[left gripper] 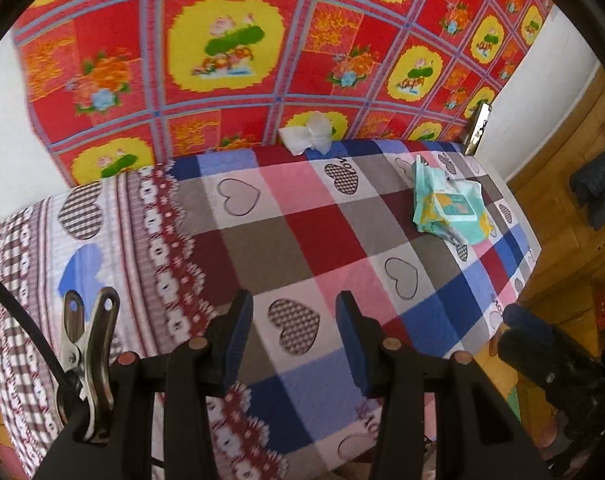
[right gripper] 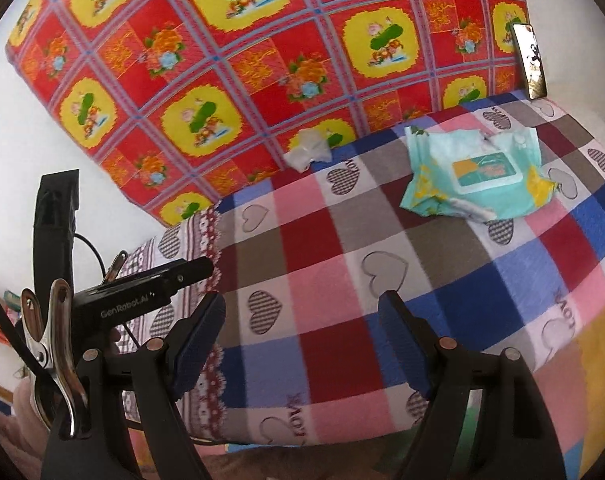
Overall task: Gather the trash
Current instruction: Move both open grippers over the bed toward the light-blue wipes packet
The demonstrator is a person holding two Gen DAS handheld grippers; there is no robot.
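Two bits of trash lie on your checkered blanket (right gripper: 342,264): a white tissue (right gripper: 308,152) at top middle, a green wipes pack (right gripper: 474,176) at upper right. Your left gripper (left gripper: 294,316) and right gripper (right gripper: 302,312) gape, holding nothing.

Domestic room: a bed under a heart-patterned checked cotton sheet (left gripper: 286,232), a red-and-yellow floral plastic cloth (left gripper: 222,40) hung on the white wall (right gripper: 18,140), and wooden furniture (left gripper: 558,184) beside it.
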